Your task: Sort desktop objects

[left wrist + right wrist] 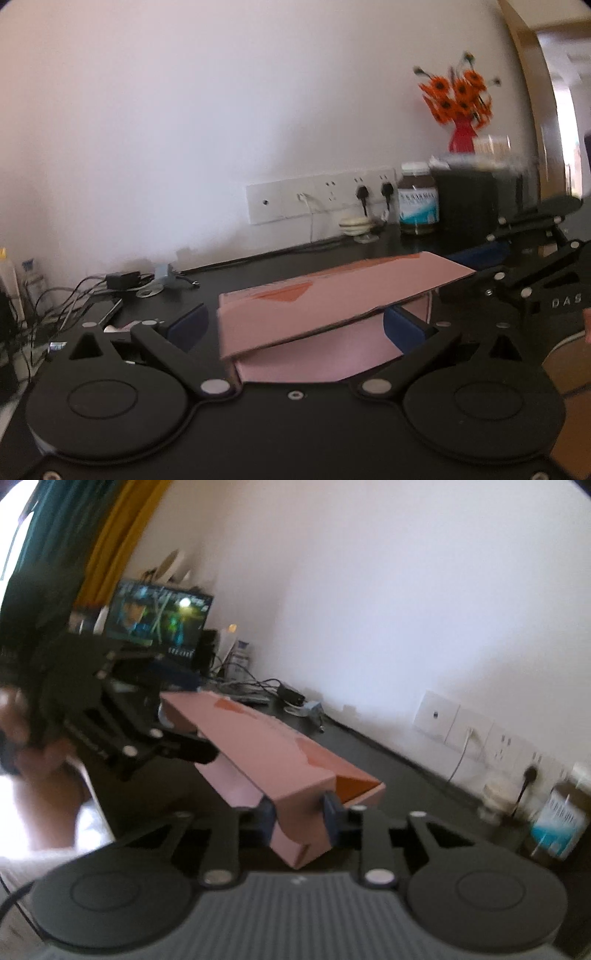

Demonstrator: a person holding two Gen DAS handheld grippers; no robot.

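Observation:
A long pink carton box (332, 295) with orange patches hangs tilted above the black desk (258, 266). One end lies between the blue pads of my left gripper (295, 326), which stands wide open; a gap shows between the left pad (188, 325) and the box's side. In the right wrist view, my right gripper (299, 816) is shut on the other end of the box (280, 760), its pads pressing both sides beside an open flap with an orange inside. From the left wrist view the right gripper (469, 269) shows at the box's far right corner. The left gripper (192, 716) straddles the far end.
Along the wall stand a socket strip (317, 197) with plugs, a brown jar (418, 203), a black container (467, 199) and a red vase of orange flowers (461, 138). Cables and an adapter (122, 280) lie at the left. A lit monitor (159, 620) stands at the desk's far end.

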